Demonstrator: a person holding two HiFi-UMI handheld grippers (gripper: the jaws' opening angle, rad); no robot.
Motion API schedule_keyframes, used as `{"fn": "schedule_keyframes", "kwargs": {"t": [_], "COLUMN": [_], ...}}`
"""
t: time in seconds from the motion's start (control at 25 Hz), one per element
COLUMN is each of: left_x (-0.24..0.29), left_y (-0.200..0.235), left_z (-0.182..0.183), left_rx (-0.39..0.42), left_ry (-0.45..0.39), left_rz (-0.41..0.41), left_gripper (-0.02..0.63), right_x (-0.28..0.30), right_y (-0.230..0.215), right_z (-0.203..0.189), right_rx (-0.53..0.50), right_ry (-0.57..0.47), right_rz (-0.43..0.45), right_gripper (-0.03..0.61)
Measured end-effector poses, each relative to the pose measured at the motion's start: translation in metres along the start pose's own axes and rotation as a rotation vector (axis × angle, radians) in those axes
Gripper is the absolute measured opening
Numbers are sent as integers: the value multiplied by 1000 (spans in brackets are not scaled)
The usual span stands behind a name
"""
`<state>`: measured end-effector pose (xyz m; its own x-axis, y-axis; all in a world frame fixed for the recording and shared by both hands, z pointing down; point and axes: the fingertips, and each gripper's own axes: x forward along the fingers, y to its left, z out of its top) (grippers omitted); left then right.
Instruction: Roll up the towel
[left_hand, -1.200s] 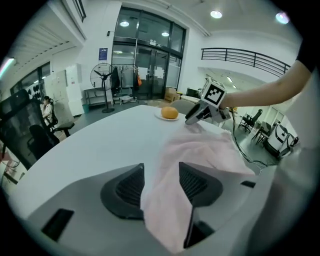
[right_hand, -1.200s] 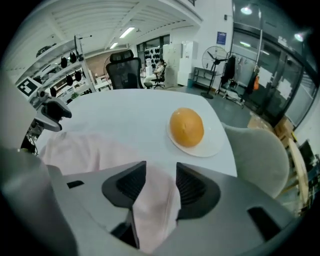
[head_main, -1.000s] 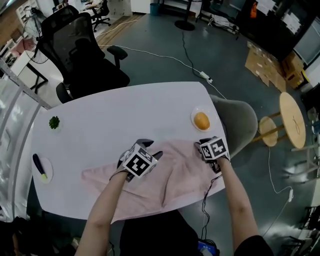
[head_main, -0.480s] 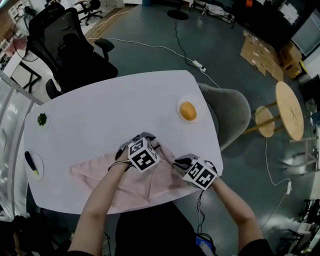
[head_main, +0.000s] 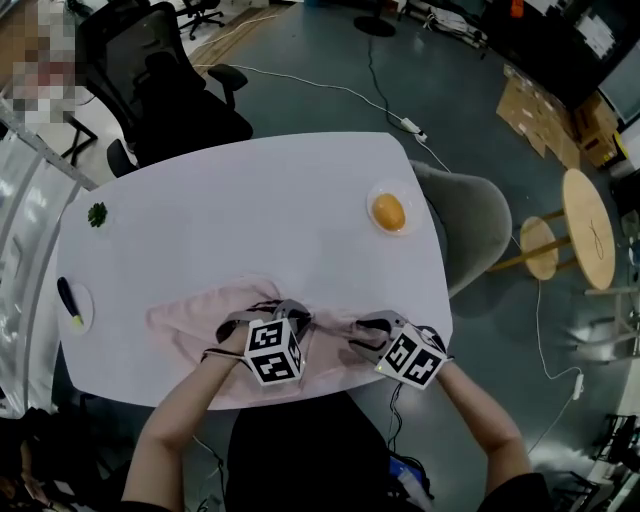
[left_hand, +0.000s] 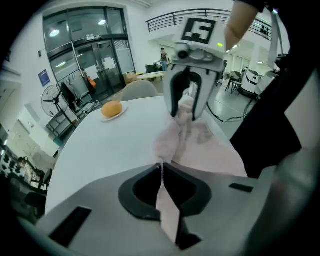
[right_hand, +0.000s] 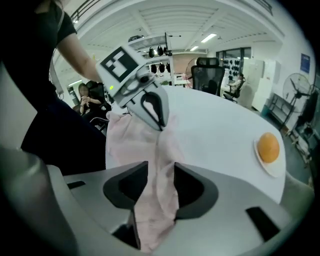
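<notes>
Your pink towel (head_main: 195, 328) lies crumpled along the near edge of the white table (head_main: 250, 190), its long axis running left to right across you, one end spread flat towards your left and the other gathered towards the near right corner. Your left gripper (head_main: 280, 312) sits at the middle of the cloth; its jaws have just been closing and are now together on a thin fold of towel. Your right gripper (head_main: 366, 336) is just to its right; its jaws have just been opening wider, yet a thick bunch of towel fills the gap between them and touches both, so it is clamped on the cloth. Only the head view gives you the whole strip and the rest of the table: an orange (head_main: 388, 211) on a small plate (head_main: 405, 226) at the far right, a green sprig (head_main: 97, 214) at the far left and a dark thing on a second plate (head_main: 72, 305) near the left edge, all well apart from the towel. The left gripper view adds what the head view hides: the cloth rises off the table into the right gripper's jaws. The right gripper view shows the towel stretching from its own jaws across to the left gripper's closed tips
</notes>
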<state>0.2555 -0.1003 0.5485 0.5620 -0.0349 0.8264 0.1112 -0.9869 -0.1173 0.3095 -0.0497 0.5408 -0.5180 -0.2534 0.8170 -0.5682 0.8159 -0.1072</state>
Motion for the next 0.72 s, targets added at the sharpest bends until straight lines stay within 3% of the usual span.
{"fn": "schedule_keyframes", "kwargs": {"t": [0.16, 0.28, 0.44, 0.56, 0.72], "left_x": [-4, -3, -11, -17, -23], "left_y": [-32, -48, -58, -57, -49], "left_z": [-4, -7, -12, -19, -34], "left_rx": [55, 84, 56, 29, 25], "left_ry": [-9, -2, -8, -5, 13], "left_rz": [-48, -70, -101, -103, -79], "left_gripper": [31, 31, 43, 83, 110], "right_x": [-15, -10, 4, 11, 20], "right_y": [-24, -38, -10, 21, 25], "right_z": [17, 19, 21, -3, -42], "right_rx": [71, 106, 6, -53, -76], "right_ry": [-49, -30, 26, 133, 265], "right_rz": [-2, 3, 83, 165, 143], "right_gripper": [176, 166, 142, 151, 172]}}
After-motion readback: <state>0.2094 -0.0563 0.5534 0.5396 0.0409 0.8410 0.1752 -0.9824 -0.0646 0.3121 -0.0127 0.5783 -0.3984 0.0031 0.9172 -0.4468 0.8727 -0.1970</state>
